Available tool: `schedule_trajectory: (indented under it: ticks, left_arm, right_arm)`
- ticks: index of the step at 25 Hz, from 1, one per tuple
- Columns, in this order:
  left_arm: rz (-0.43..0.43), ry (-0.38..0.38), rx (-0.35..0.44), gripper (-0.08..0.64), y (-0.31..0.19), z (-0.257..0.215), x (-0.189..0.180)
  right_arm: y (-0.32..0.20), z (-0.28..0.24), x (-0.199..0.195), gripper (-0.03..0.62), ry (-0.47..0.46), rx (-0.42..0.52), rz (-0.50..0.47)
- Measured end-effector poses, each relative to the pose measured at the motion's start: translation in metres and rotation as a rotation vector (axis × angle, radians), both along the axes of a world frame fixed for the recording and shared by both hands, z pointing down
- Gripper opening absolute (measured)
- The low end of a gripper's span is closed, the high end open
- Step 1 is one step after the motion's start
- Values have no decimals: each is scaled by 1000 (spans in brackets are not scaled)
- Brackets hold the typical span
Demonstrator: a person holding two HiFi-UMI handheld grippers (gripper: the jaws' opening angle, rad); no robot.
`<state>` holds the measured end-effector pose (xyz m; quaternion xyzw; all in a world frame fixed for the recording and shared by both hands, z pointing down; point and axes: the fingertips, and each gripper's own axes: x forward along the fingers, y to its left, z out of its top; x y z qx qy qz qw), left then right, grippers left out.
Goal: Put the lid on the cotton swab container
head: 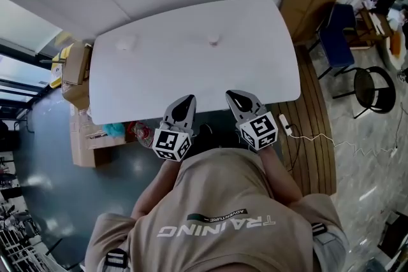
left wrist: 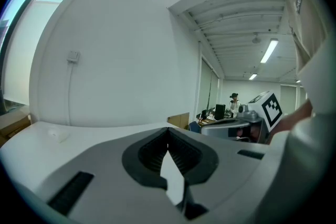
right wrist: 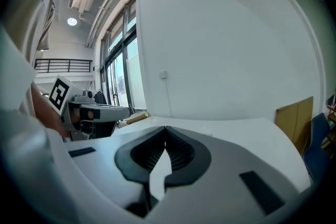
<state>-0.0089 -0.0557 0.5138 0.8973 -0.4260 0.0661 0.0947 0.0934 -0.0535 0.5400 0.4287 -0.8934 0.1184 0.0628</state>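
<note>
We're at zero: left gripper [head: 189, 100] and right gripper [head: 231, 95] jaws pressed together, empty; likely lid [head: 125, 43] and container [head: 213, 40] sit untouched across the tabletop [head: 191, 76].

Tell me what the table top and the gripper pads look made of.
Table: likely laminate or painted board; even white, soft matte sheen, no grain. Pads on the left gripper and right gripper: probably rubber; black, dull, finely ribbed. Grey shells around them look like moulded plastic.
</note>
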Motion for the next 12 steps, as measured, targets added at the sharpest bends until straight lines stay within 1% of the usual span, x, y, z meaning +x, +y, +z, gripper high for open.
schedule_trajectory:
  ticks: [4, 9, 12]
  left_arm:
    - [-6, 14, -18, 12, -23, 3, -11]
    - [5, 44, -11, 12, -75, 3, -18]
    - [35, 50, -6, 12, -108, 1, -18]
  right_arm:
    - [-25, 4, -11, 18, 8, -19, -16]
    - [-72, -1, -14, 18, 69, -6, -1]
    - [-99, -11, -16, 18, 114, 8, 13]
